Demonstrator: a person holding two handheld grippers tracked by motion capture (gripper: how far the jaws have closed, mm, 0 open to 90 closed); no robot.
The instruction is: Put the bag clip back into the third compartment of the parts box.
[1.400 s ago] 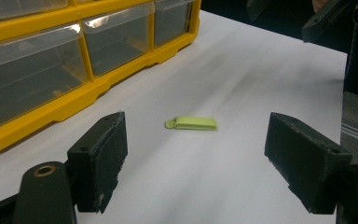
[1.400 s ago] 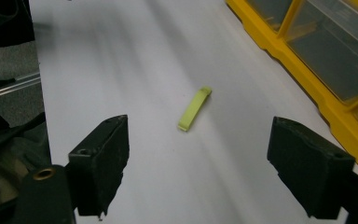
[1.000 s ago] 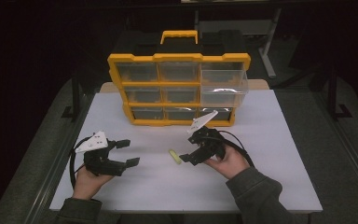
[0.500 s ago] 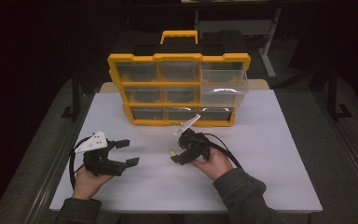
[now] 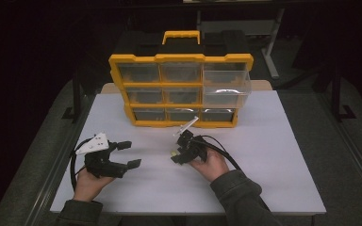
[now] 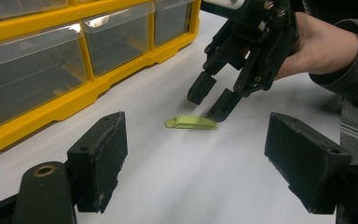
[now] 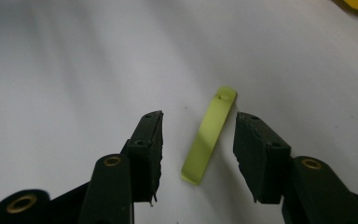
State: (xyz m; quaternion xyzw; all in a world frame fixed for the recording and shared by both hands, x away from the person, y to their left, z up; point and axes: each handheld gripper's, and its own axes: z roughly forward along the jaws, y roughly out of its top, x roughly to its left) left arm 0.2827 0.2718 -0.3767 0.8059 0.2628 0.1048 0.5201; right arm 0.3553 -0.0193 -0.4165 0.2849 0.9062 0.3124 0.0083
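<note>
While the right gripper [image 7: 198, 154], jaws apart and just now closing, straddles the flat yellow-green clip [image 7: 209, 135] lying on the white tabletop [image 5: 273, 160], it looks light, stiff, slick: pinch mid-length across its narrow sides; left gripper [image 5: 125, 154] gapes idle.

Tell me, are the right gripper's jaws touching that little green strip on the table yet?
Apart. The right gripper view shows the green strip between the closing jaws of the right gripper, with white table visible on both sides.
</note>
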